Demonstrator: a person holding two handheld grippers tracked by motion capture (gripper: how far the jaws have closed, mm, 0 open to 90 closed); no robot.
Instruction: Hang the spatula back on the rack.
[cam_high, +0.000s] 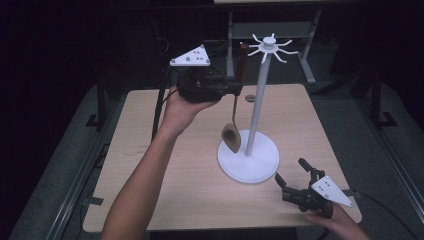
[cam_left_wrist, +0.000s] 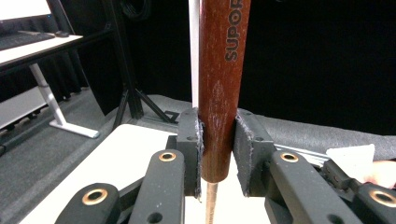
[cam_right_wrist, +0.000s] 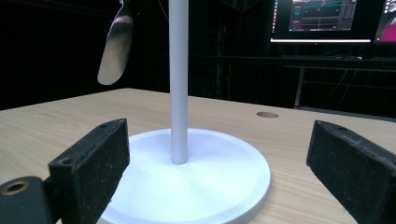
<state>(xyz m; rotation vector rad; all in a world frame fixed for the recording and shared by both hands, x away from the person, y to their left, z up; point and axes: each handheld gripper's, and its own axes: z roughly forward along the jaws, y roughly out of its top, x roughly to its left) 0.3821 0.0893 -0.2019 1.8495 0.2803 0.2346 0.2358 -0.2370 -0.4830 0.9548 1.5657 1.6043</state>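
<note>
A ladle with a reddish-brown wooden handle (cam_left_wrist: 219, 88) and a metal bowl (cam_high: 231, 137) hangs upright in the air, bowl down, just left of a white utensil stand (cam_high: 248, 162). My left gripper (cam_high: 235, 87) is shut on the handle (cam_high: 242, 62), and the handle sits between its pads (cam_left_wrist: 191, 149). The stand's pole (cam_high: 260, 95) rises to a hub of hooks (cam_high: 270, 46). My right gripper (cam_high: 292, 175) stands open near the table's front right, facing the stand's base (cam_right_wrist: 205, 182), with nothing between its jaws. The ladle bowl (cam_right_wrist: 114, 46) hangs above the table at upper left in the right gripper view.
The wooden table (cam_high: 165, 170) has a small round hole (cam_high: 250, 98) behind the stand. Desk legs (cam_high: 306, 60) and dark floor lie beyond the far edge. Monitors (cam_right_wrist: 322, 21) glow in the background of the right gripper view.
</note>
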